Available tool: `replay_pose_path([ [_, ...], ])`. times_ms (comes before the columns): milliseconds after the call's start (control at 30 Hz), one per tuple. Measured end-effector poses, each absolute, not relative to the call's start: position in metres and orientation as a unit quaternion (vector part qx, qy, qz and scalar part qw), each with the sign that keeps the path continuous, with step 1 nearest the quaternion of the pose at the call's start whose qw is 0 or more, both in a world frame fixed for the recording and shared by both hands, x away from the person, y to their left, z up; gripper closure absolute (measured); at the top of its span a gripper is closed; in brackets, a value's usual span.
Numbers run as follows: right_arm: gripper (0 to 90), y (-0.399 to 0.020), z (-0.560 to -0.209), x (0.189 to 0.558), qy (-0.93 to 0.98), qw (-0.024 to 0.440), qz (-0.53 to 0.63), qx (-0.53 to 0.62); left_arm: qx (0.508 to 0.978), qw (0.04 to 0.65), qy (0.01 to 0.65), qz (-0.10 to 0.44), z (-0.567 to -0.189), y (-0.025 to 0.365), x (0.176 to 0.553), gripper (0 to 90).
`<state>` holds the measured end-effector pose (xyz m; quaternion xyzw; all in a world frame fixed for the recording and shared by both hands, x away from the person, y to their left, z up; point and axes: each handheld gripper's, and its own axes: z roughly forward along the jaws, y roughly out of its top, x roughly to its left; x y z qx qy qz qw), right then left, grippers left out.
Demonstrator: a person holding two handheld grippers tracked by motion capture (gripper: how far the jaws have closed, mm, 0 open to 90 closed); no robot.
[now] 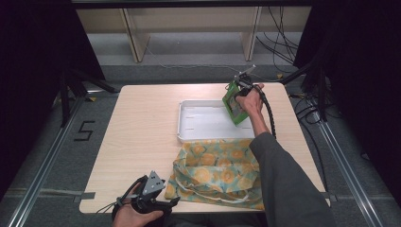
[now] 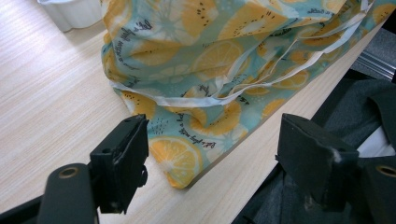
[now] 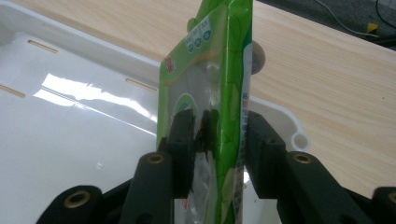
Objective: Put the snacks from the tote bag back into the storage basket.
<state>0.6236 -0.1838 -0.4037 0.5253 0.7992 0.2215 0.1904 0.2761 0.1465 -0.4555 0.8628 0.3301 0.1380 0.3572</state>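
Observation:
A green snack pouch point(image 1: 234, 108) with a clear window stands upright over the right end of the white tray point(image 1: 203, 124). My right gripper point(image 1: 238, 96) grips it from above. In the right gripper view both black pads press the pouch point(image 3: 219, 84) from either side, with the tray's floor point(image 3: 70, 140) below. A cloth bag point(image 1: 217, 172) printed with orange slices lies crumpled near the table's front edge, just in front of the tray. My left gripper point(image 1: 158, 198) rests at the front edge, left of the bag. Its jaws point(image 2: 215, 140) stand wide apart around the bag's corner point(image 2: 182, 161), touching nothing.
Bare wooden tabletop point(image 1: 142, 127) spreads to the left of the tray and bag. The person's grey sleeve point(image 1: 283, 184) crosses the bag's right side. Wooden shelf legs point(image 1: 135, 42) and cables point(image 1: 283, 47) lie on the floor beyond the far edge.

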Motion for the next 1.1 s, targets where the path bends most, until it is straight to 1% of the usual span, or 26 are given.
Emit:
replay_pose_path([
  [33, 66.5, -0.1844, -0.4036, 0.6244, 0.800, 0.198, 0.215, 0.523, 0.863, 0.357, 0.330, 0.138, -0.4555, 0.1464, 0.2761, 24.4],
  [167, 66.1, -0.1839, -0.4042, 0.6235, 0.794, 0.198, 0.214, 0.533, 0.861, 0.359, 0.333, 0.138, -0.4558, 0.1461, 0.2759, 24.4],
  [233, 66.0, -0.1852, -0.4039, 0.6240, 0.798, 0.205, 0.210, 0.526, 0.862, 0.356, 0.333, 0.141, -0.4556, 0.1461, 0.2759, 24.4],
  [300, 66.0, -0.1855, -0.4038, 0.6240, 0.799, 0.204, 0.210, 0.526, 0.854, 0.366, 0.342, 0.141, -0.4569, 0.1445, 0.2754, 24.4],
  [467, 65.5, -0.1843, -0.4033, 0.6228, 0.792, 0.199, 0.204, 0.540, 0.853, 0.368, 0.343, 0.140, -0.4575, 0.1440, 0.2753, 24.4],
  [533, 65.4, -0.1849, -0.4042, 0.6237, 0.793, 0.205, 0.203, 0.537, 0.863, 0.359, 0.327, 0.139, -0.4560, 0.1459, 0.2763, 24.4],
  [733, 65.0, -0.1859, -0.4043, 0.6246, 0.794, 0.207, 0.199, 0.536, 0.863, 0.358, 0.326, 0.140, -0.4561, 0.1459, 0.2765, 24.4],
  [833, 65.0, -0.1860, -0.4041, 0.6249, 0.790, 0.217, 0.196, 0.539, 0.852, 0.368, 0.345, 0.138, -0.4579, 0.1437, 0.2752, 24.4],
  [933, 64.2, -0.1869, -0.4038, 0.6245, 0.791, 0.216, 0.195, 0.538, 0.861, 0.362, 0.330, 0.140, -0.4566, 0.1456, 0.2765, 24.4],
  [1000, 64.1, -0.1867, -0.4035, 0.6243, 0.788, 0.216, 0.194, 0.543, 0.853, 0.368, 0.344, 0.141, -0.4577, 0.1442, 0.2753, 24.4],
  [1067, 63.7, -0.1877, -0.4032, 0.6242, 0.788, 0.219, 0.195, 0.542, 0.853, 0.369, 0.342, 0.139, -0.4572, 0.1441, 0.2751, 24.4],
  [1100, 63.6, -0.1885, -0.4028, 0.6244, 0.791, 0.219, 0.194, 0.537, 0.862, 0.357, 0.330, 0.140, -0.4559, 0.1460, 0.2761, 24.4],
])
